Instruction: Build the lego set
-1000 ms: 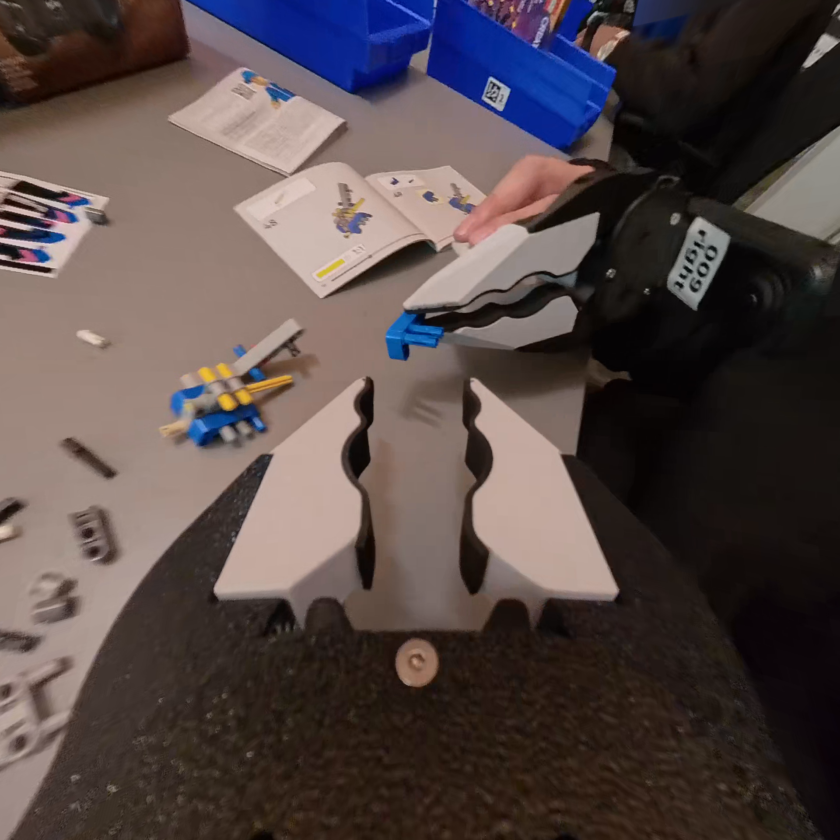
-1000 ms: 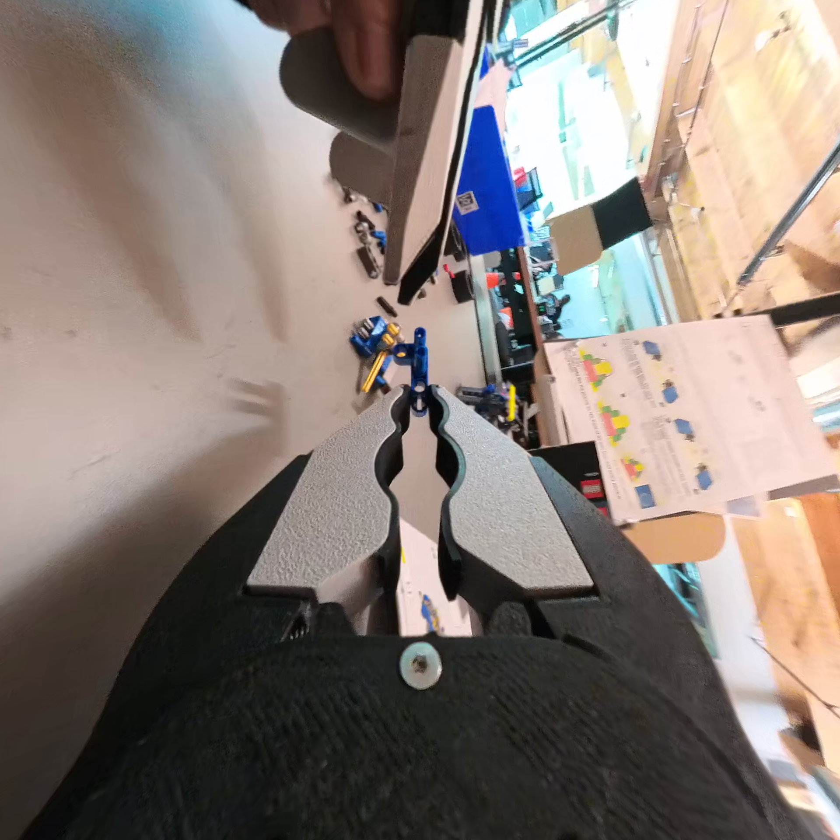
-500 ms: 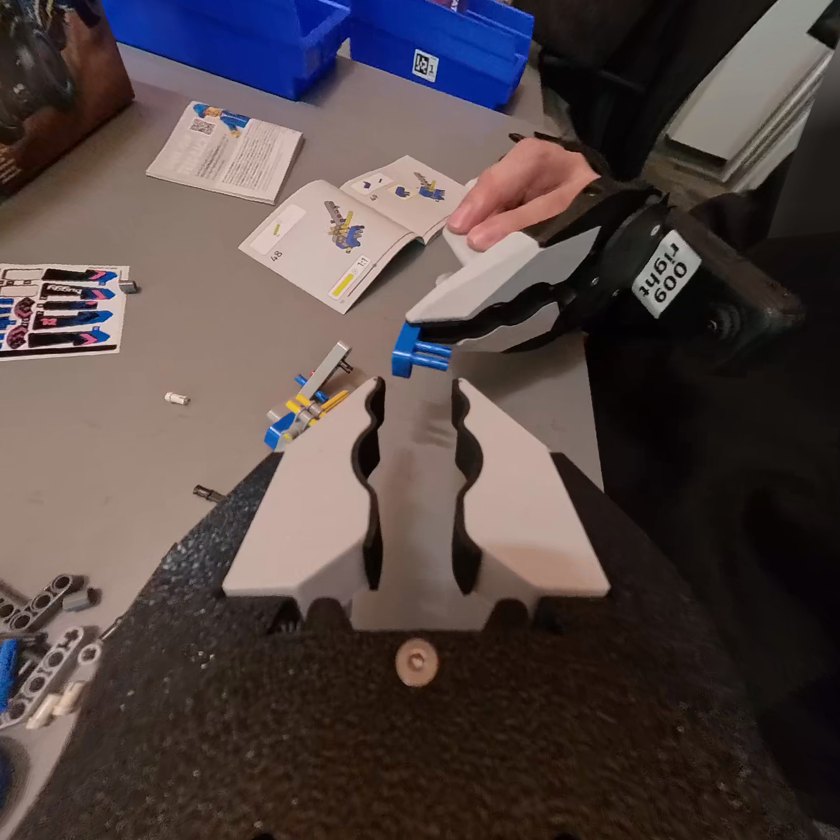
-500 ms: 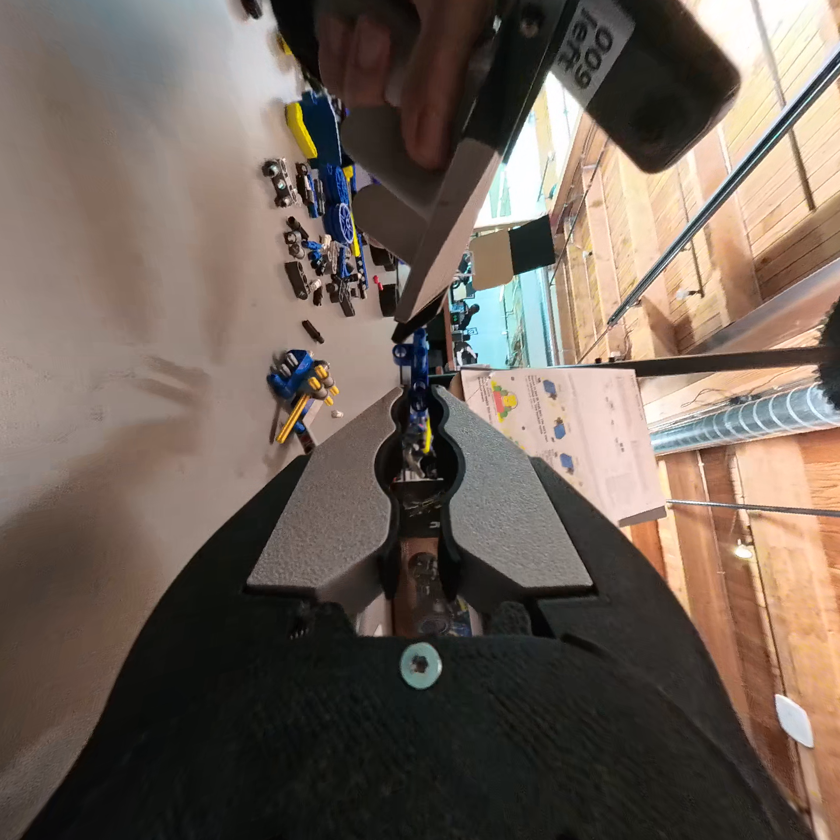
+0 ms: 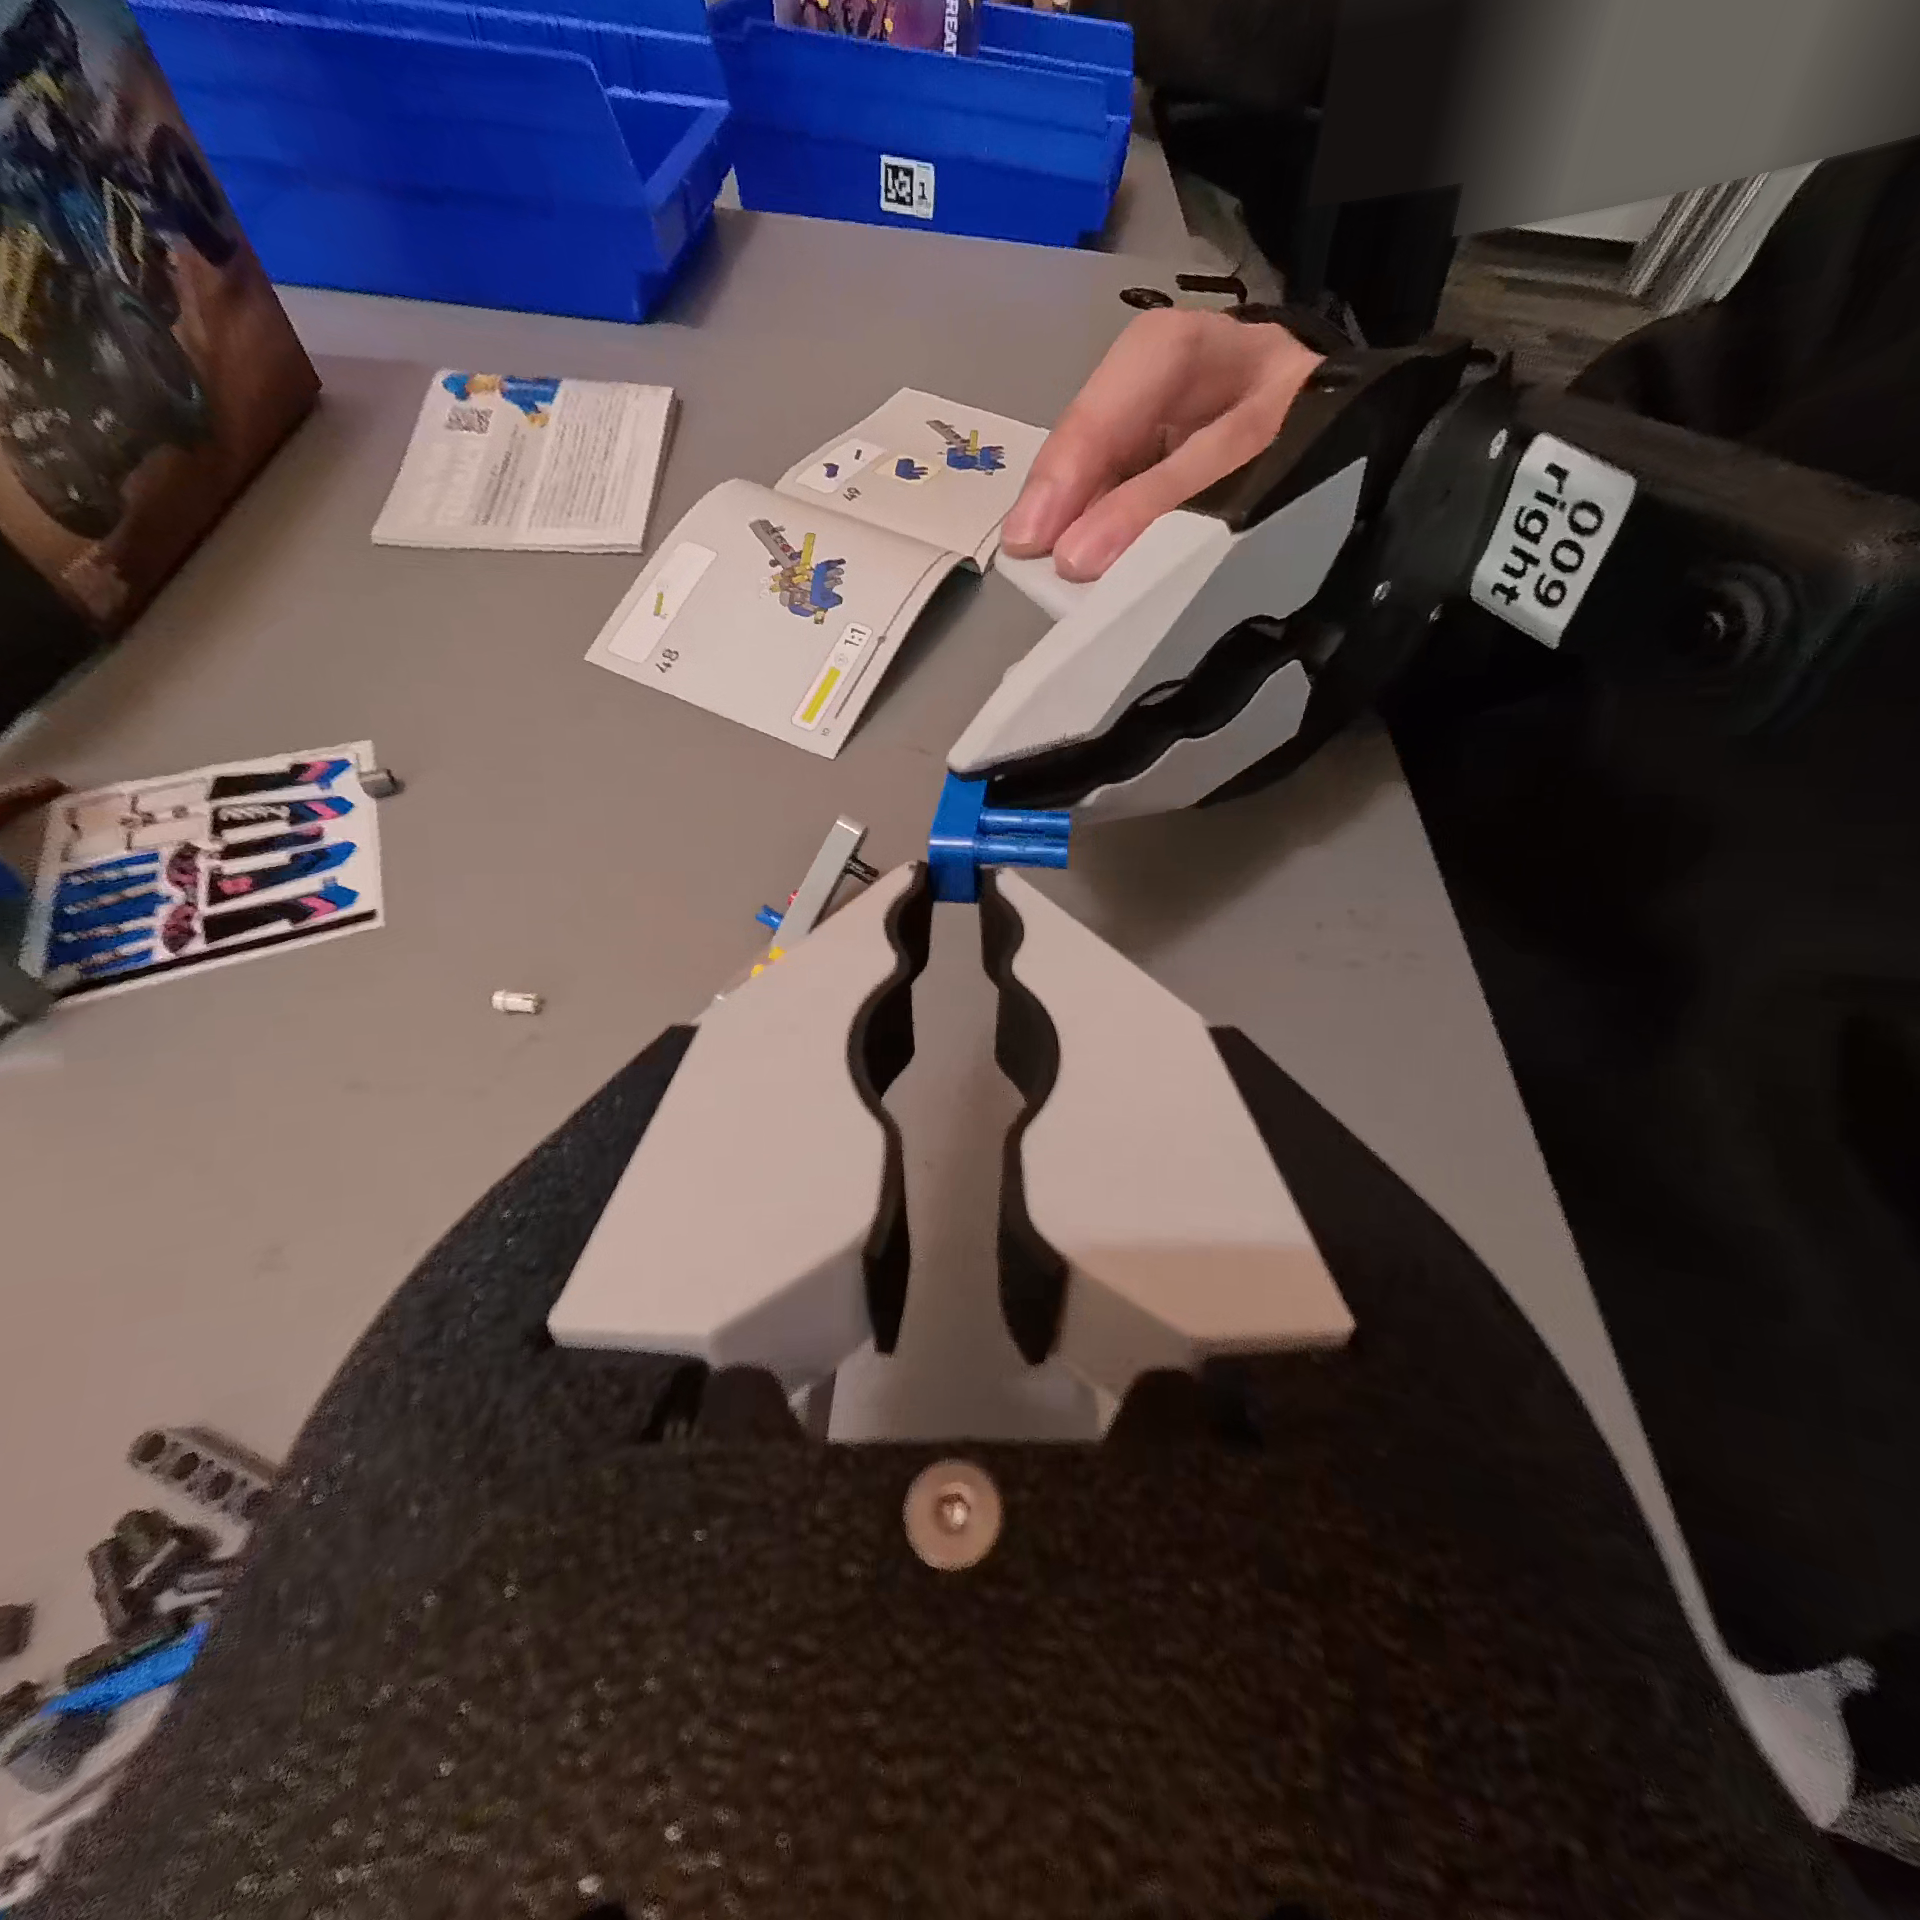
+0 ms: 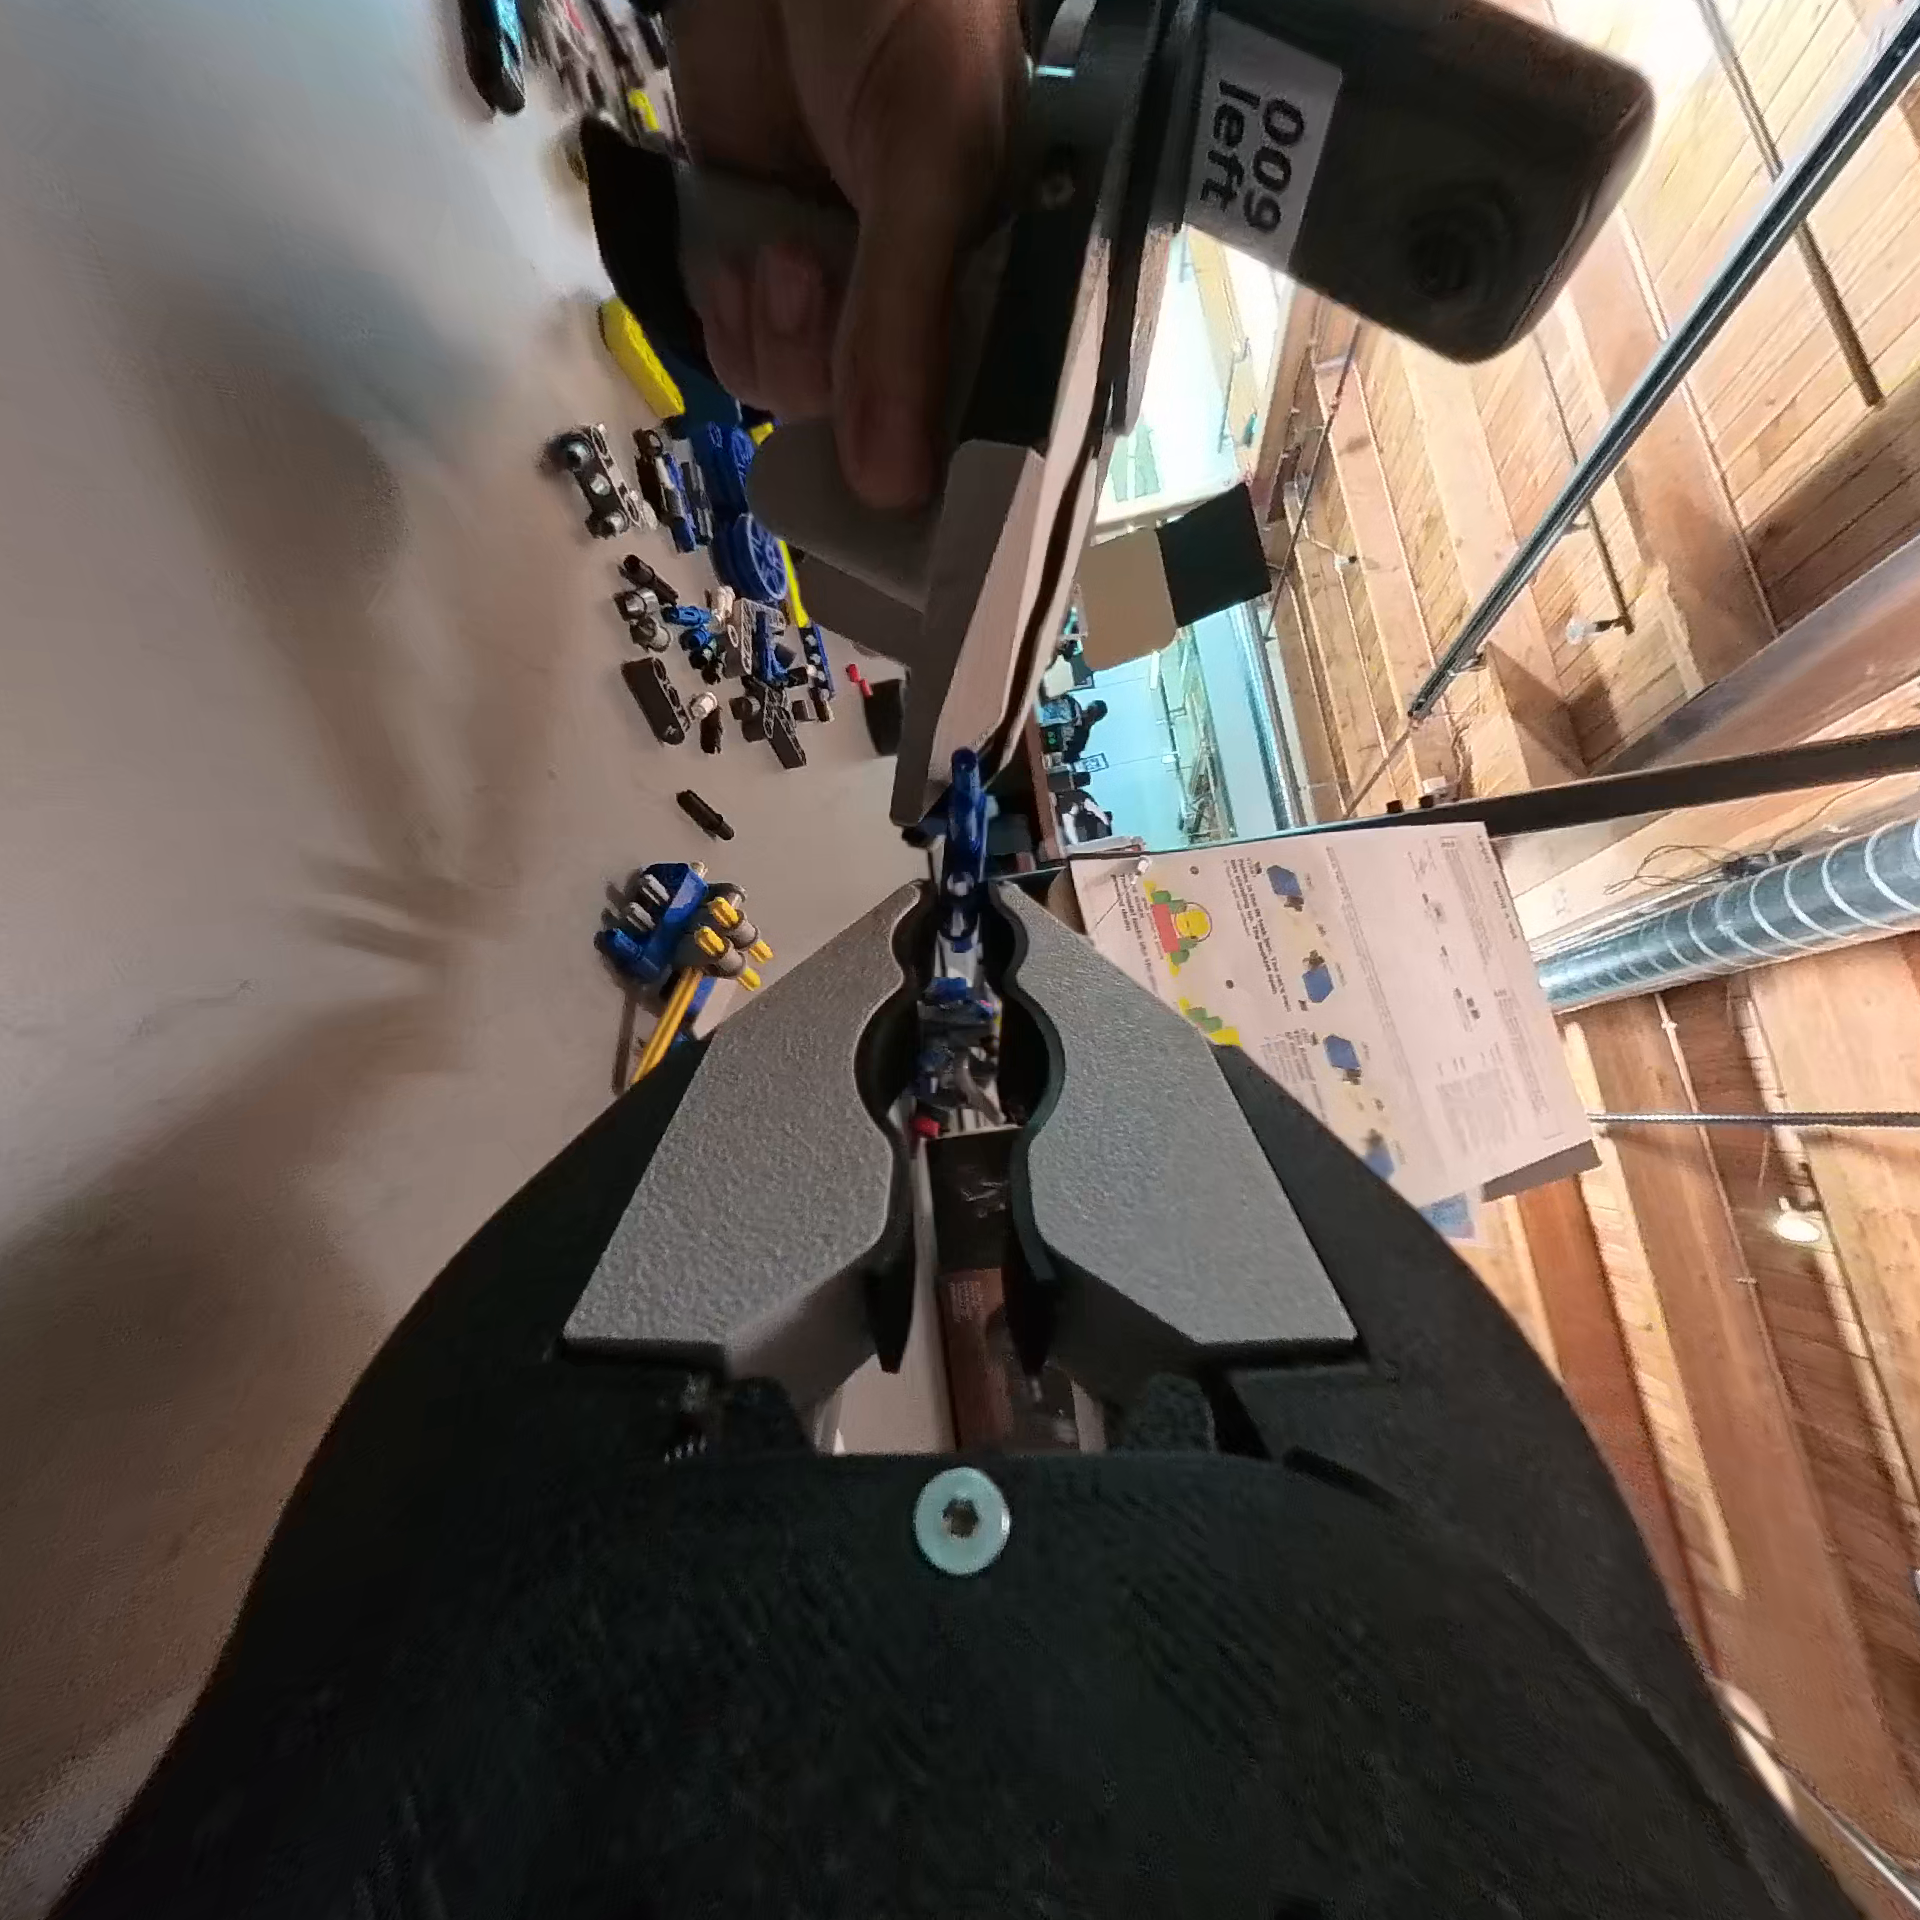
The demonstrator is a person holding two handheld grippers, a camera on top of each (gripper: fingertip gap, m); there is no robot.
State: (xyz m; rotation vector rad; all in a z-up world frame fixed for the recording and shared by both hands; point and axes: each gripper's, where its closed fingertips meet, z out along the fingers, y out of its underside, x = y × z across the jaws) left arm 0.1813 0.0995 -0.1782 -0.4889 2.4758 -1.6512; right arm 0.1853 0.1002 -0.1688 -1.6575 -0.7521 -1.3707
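Note:
A small blue Technic connector with pins is held above the grey table. My right gripper comes in from the right and is shut on its upper end. My left gripper has its tips closed against the connector's lower end. In the right wrist view the connector sticks out past my right gripper, and the left gripper meets it from above. A small blue, yellow and grey assembly lies on the table; in the left wrist view only its grey beam shows beside my left finger.
An open instruction booklet, a second booklet and a sticker sheet lie on the table. Blue bins and the set's box stand at the back. Loose parts lie to the left. The table edge runs close on the right. The grippers are tip to tip, or close to it.
My left gripper has moved up to the blue connector and its fingers have narrowed from wide open onto it. The right gripper has kept its hold and tilted down slightly.

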